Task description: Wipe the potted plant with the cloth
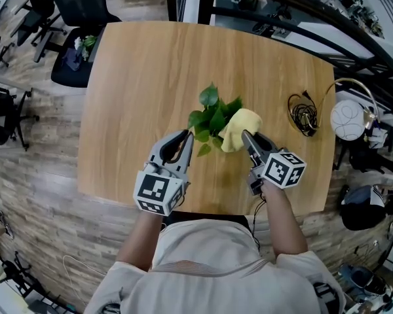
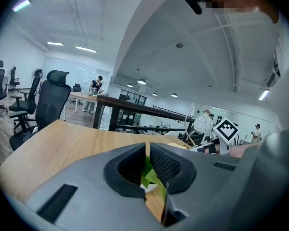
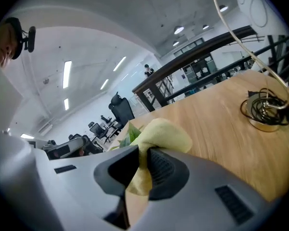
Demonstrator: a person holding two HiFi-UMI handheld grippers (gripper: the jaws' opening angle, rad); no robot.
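A small potted plant (image 1: 211,113) with green leaves stands near the middle of the wooden table (image 1: 131,97). My left gripper (image 1: 187,137) reaches its left side. In the left gripper view that gripper (image 2: 148,148) has its jaws together, with a green leaf (image 2: 151,176) pinched in the narrow slit between the pads. My right gripper (image 1: 245,135) is shut on a yellow cloth (image 1: 241,124), which rests against the plant's right leaves. In the right gripper view the cloth (image 3: 164,131) bulges out past the gripper (image 3: 143,153), with a leaf (image 3: 133,134) just behind it. The pot is mostly hidden.
A coil of dark cable (image 1: 302,115) lies on the table to the right, also in the right gripper view as a cable coil (image 3: 264,110). A white round object (image 1: 348,120) sits off the table's right edge. A black office chair (image 1: 75,18) stands at the far left corner.
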